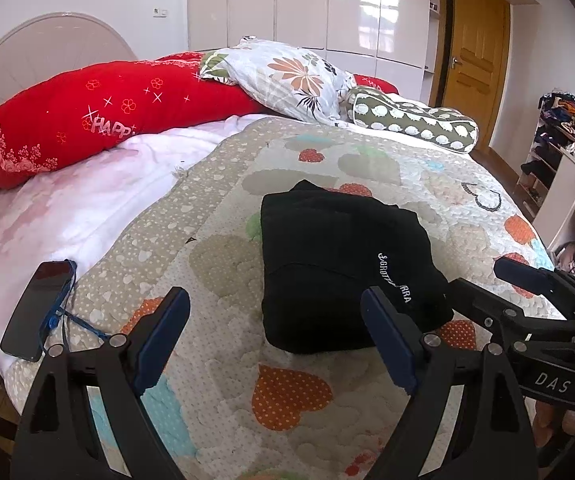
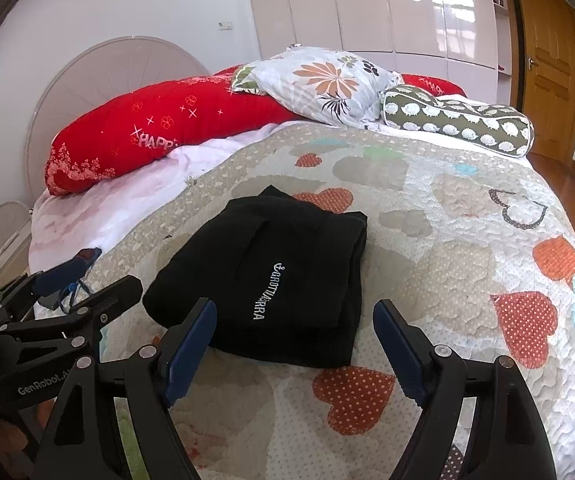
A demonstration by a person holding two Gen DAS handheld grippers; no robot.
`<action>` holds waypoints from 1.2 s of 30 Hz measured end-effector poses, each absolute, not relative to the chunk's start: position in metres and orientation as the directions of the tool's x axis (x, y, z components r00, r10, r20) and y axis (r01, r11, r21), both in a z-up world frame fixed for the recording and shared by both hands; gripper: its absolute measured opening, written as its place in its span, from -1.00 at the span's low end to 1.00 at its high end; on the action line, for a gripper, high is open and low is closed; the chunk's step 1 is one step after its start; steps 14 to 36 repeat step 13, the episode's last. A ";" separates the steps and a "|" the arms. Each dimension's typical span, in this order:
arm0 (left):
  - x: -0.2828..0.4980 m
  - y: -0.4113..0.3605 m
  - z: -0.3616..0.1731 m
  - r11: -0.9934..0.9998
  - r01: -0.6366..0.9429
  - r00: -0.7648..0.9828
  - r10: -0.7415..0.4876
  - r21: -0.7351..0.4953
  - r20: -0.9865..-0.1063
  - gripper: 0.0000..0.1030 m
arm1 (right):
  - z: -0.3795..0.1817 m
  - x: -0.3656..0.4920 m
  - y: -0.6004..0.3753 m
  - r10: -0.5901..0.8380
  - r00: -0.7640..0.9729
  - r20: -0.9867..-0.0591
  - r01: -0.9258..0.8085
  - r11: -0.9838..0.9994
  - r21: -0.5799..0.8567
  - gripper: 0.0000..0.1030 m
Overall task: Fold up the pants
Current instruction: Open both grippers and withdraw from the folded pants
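Black pants [image 1: 339, 264] with white lettering lie folded into a compact stack on the heart-patterned quilt [image 1: 287, 396], also seen as pants [image 2: 279, 280] in the right wrist view. My left gripper [image 1: 275, 300] stands open just short of the stack's near edge, nothing between its blue pads. My right gripper [image 2: 295, 312] is open too, hovering at the stack's near edge without gripping it. Each gripper shows in the other's view: the right one [image 1: 483, 276] at the right, the left one [image 2: 83, 280] at the left.
A dark phone [image 1: 35, 308] with a blue cord lies at the bed's left edge. A red bolster [image 1: 107, 120], a floral pillow [image 1: 287, 76] and a green patterned bolster [image 1: 415, 120] line the headboard side. Shelves [image 1: 567, 168] stand at the right, beside a wooden door [image 1: 475, 64].
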State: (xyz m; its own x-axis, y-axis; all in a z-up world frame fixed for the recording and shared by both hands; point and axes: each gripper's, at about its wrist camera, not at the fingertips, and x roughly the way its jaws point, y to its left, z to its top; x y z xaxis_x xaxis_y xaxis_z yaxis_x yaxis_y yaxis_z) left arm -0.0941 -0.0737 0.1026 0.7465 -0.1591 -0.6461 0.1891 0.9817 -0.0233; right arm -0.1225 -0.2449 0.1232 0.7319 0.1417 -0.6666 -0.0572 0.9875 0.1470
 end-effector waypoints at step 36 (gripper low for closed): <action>-0.102 -0.079 0.105 0.976 0.216 0.748 -0.182 -0.026 -0.638 0.71 | 0.119 -0.131 -0.248 0.142 0.723 -0.676 -0.054 0.987 0.149 0.59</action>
